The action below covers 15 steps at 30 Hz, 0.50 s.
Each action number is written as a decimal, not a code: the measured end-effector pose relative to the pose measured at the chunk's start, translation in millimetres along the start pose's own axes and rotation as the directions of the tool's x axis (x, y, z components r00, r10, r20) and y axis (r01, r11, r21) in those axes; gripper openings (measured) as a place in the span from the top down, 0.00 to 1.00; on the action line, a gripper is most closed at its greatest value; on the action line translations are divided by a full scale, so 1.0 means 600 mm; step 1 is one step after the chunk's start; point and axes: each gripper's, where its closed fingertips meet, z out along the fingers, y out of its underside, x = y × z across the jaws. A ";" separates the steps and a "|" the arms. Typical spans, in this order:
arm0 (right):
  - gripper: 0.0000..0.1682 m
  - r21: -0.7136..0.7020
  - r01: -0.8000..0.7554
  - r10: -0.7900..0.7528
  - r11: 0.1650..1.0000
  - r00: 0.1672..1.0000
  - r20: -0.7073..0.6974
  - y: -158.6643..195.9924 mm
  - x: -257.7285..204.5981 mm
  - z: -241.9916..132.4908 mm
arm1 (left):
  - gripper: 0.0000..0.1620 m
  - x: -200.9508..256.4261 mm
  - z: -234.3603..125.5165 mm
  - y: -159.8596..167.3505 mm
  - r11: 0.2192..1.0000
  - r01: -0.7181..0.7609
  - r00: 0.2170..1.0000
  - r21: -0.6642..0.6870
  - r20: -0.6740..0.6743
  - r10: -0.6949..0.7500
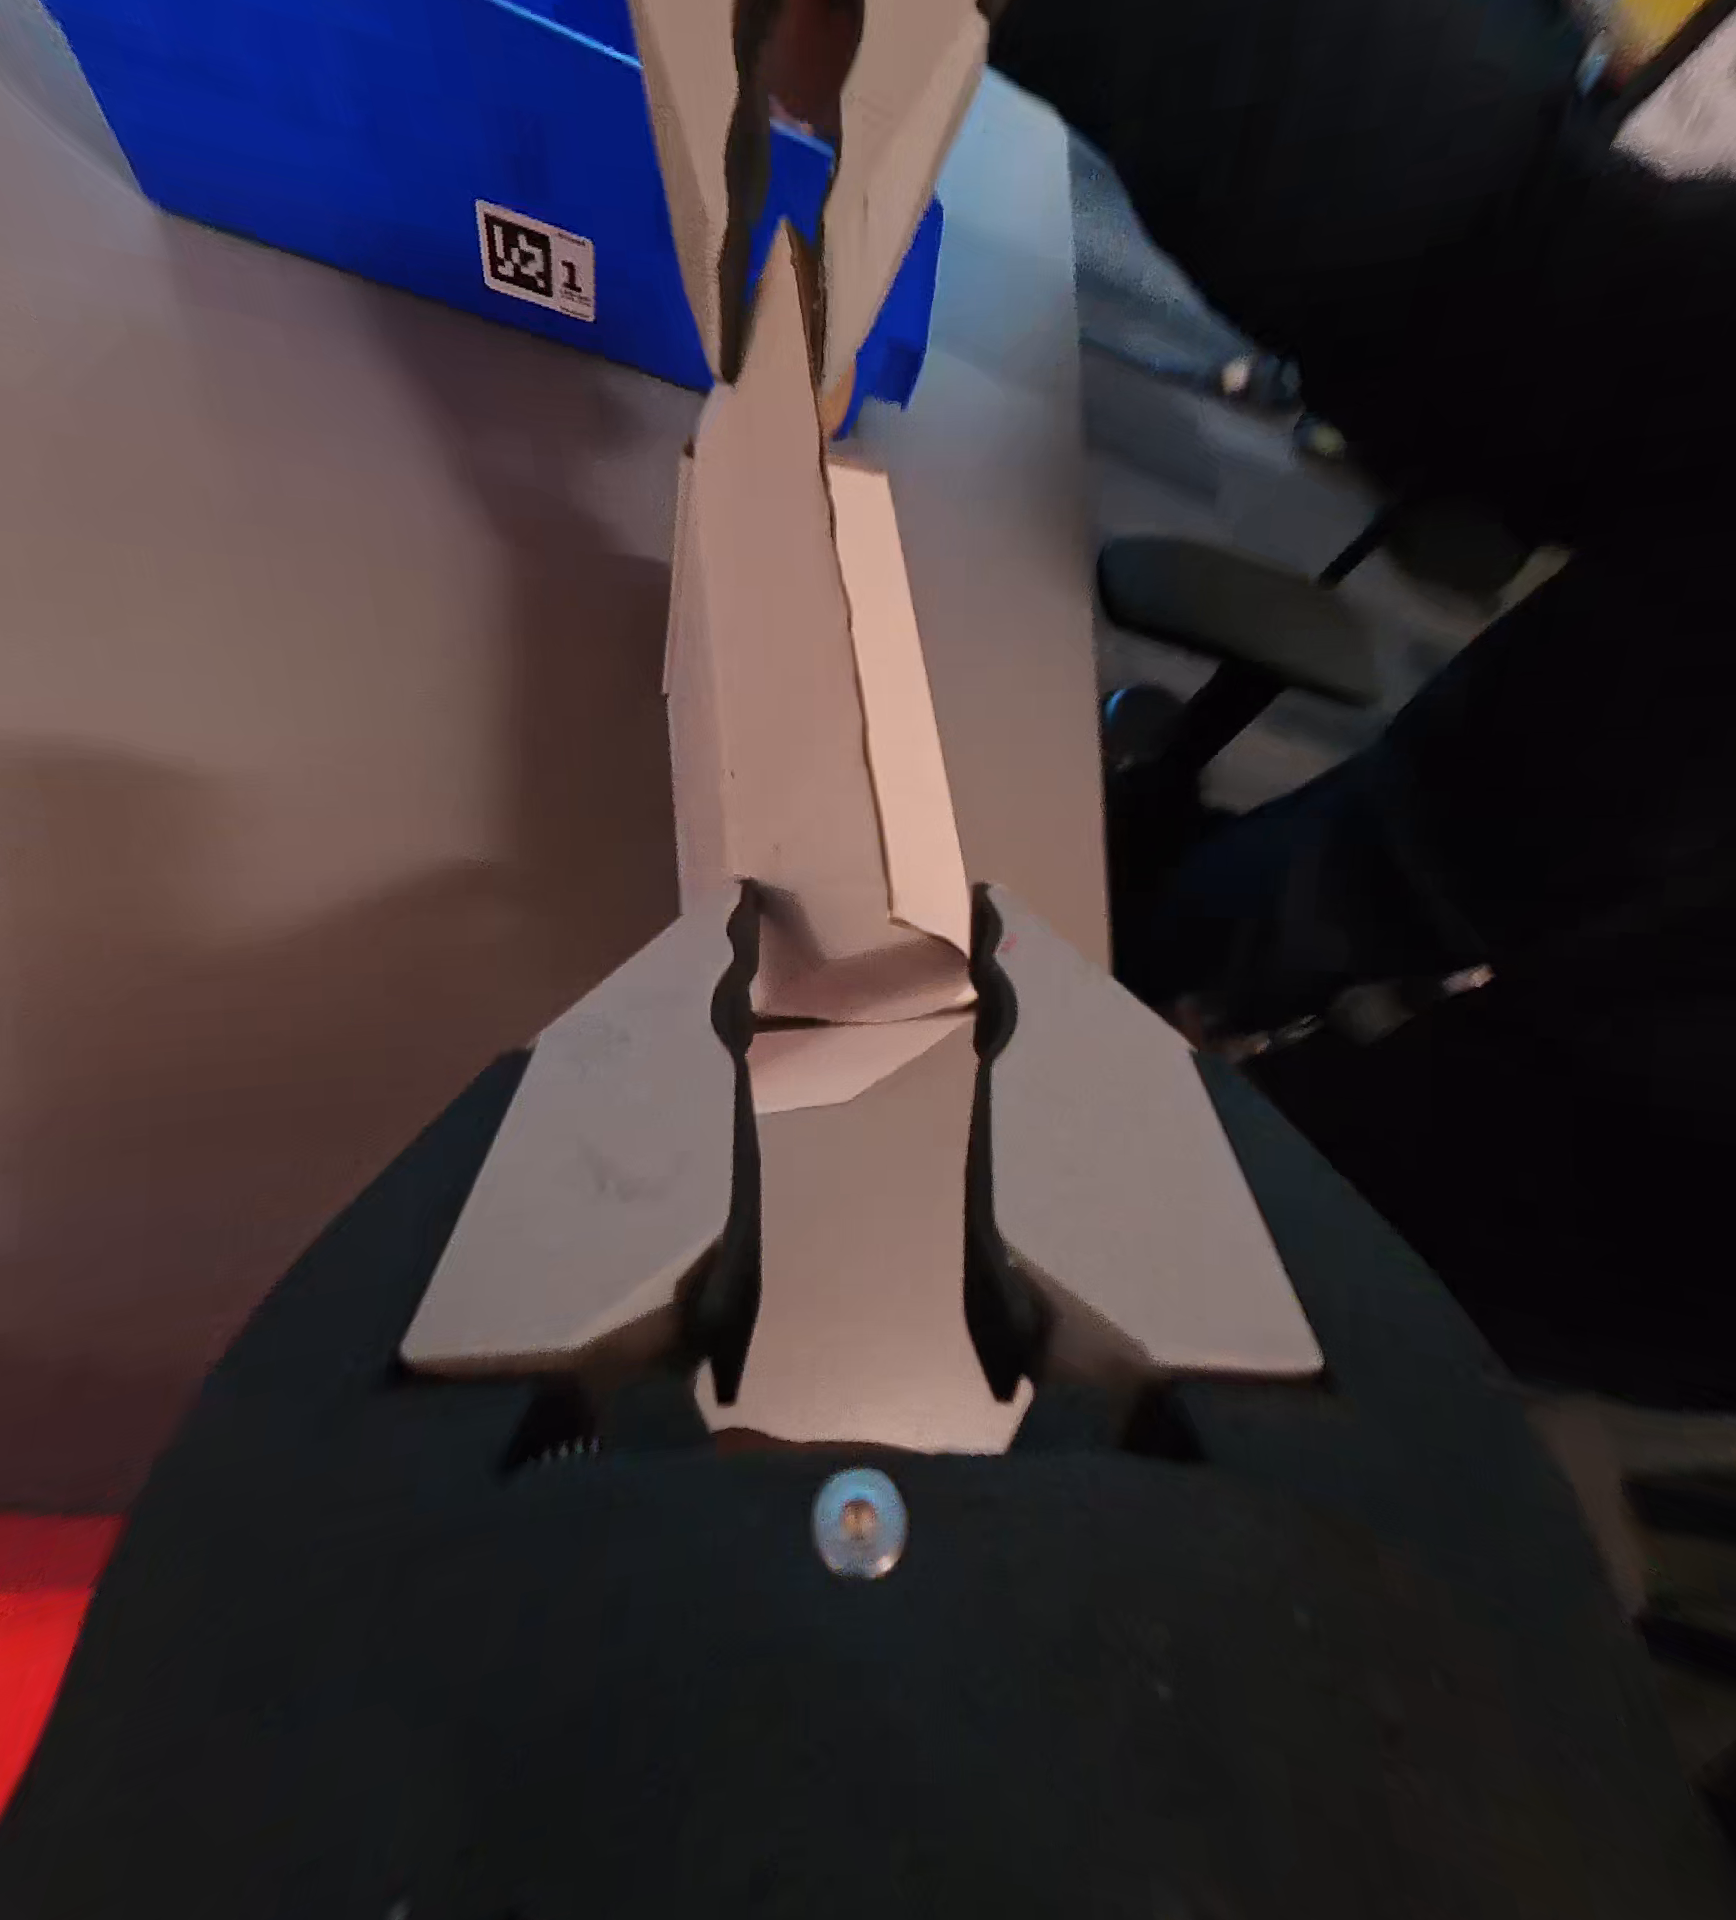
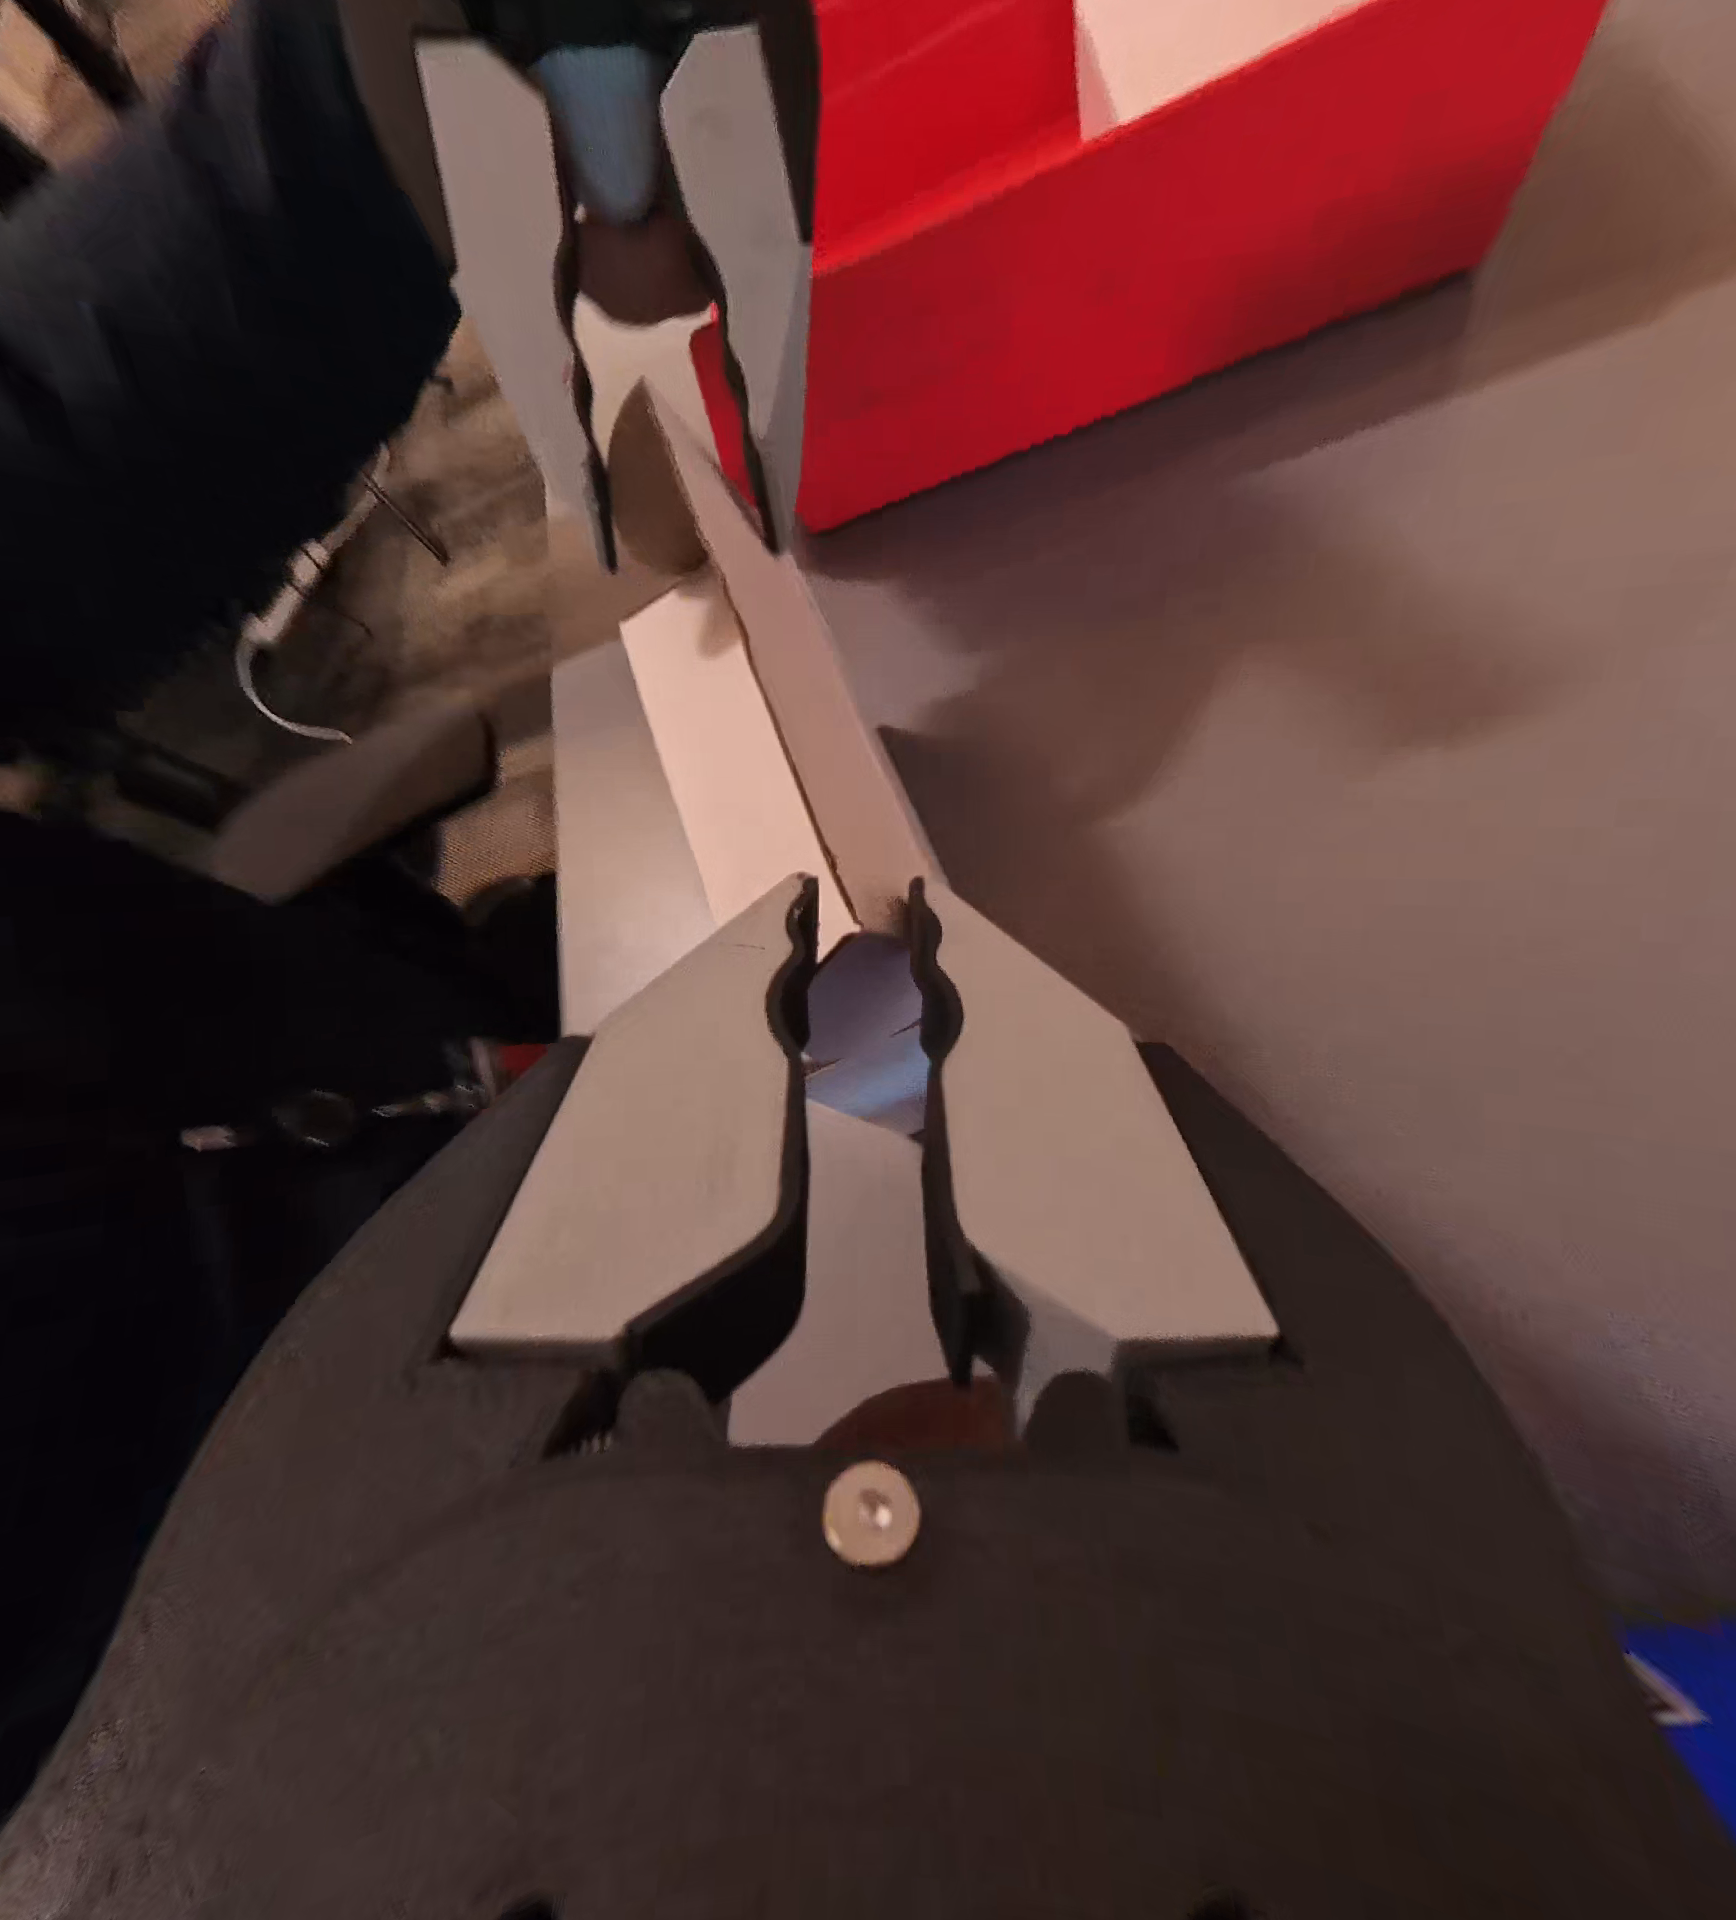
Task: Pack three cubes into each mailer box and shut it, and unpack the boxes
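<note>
White mailer box [image 1: 791, 665] held edge-on above the grey counter [image 1: 272, 675], left claw [image 1: 859, 914] gripping one end, right claw [image 2: 859, 914] gripping the other, blue bin [image 1: 376, 156] and red bin [image 2: 1155, 260] behind

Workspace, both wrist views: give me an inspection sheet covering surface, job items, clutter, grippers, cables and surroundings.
Surface: grey table, matte, shadowed.
Job's things: white cardboard mailer box held edge-on between both grippers, near the table's edge; no cubes seen.
Clutter: blue bin with a marker sticker; red bin with a white divider.
Grippers: left gripper and right gripper each straddle one end of the box; firmness of the grip cannot be judged.
Cables: a thin light one beyond the table's edge.
Surroundings: dark, blurred; chair base on the floor.
</note>
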 end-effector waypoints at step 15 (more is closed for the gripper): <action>0.92 0.148 -0.233 0.245 0.961 0.967 -0.073 -0.014 -0.005 0.015 | 0.73 -0.004 -0.043 -0.051 0.934 0.181 0.937 0.309 0.234 -0.259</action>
